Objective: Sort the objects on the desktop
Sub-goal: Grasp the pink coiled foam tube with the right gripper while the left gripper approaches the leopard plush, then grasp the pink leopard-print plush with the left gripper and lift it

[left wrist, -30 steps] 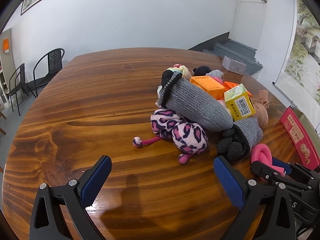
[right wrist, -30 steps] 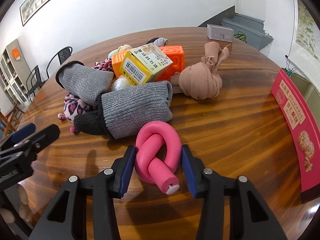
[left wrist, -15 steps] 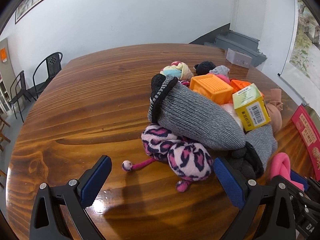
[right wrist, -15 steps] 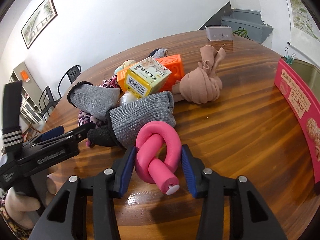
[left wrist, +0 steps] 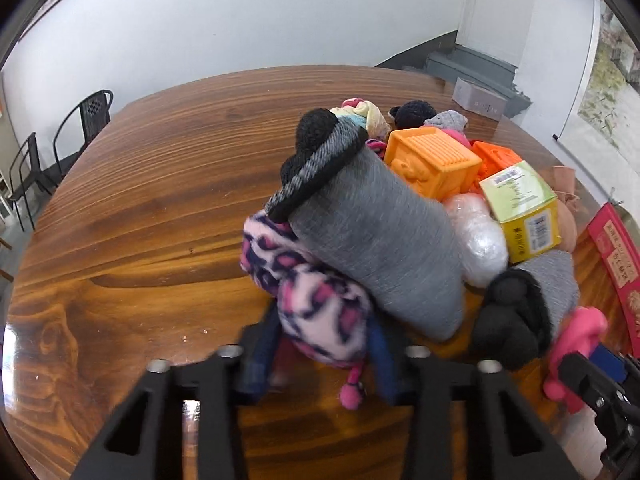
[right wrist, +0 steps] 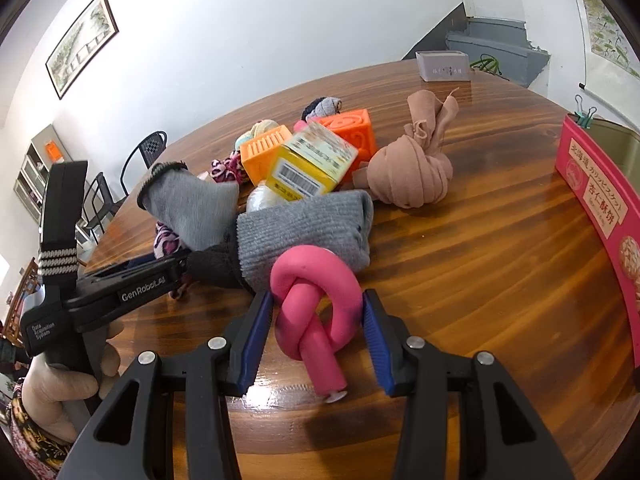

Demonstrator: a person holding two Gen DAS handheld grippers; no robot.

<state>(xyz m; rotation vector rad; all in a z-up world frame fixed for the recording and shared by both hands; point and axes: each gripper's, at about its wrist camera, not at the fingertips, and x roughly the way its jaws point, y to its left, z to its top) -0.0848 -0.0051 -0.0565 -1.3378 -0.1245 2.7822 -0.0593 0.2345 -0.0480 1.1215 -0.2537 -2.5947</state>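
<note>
A heap of objects lies on the round wooden table [left wrist: 160, 200]. At its near edge is a pink leopard-print sock bundle [left wrist: 324, 316]. My left gripper [left wrist: 322, 354] has its jaws closing, and both blue pads press on that bundle. A long grey sock [left wrist: 376, 248] leans over it. My right gripper [right wrist: 316, 336] is shut on a knotted pink foam tube [right wrist: 316, 292], which rests on the table just in front of a second grey sock [right wrist: 308, 232]. The same pink foam tube [left wrist: 576, 340] shows at the lower right of the left wrist view.
The heap also holds two orange cubes [left wrist: 436, 160], a yellow-green carton [left wrist: 524, 212], a plastic-wrapped ball [left wrist: 476, 236] and small rolled socks. A knotted beige stocking [right wrist: 408, 176] lies beside it. A red box [right wrist: 600, 208] stands at the right edge, a grey box [right wrist: 442, 65] at the back.
My left gripper has moved forward to the heap and its wide-open jaws have come together on the leopard-print bundle. The right gripper has stayed put, still gripping the pink tube.
</note>
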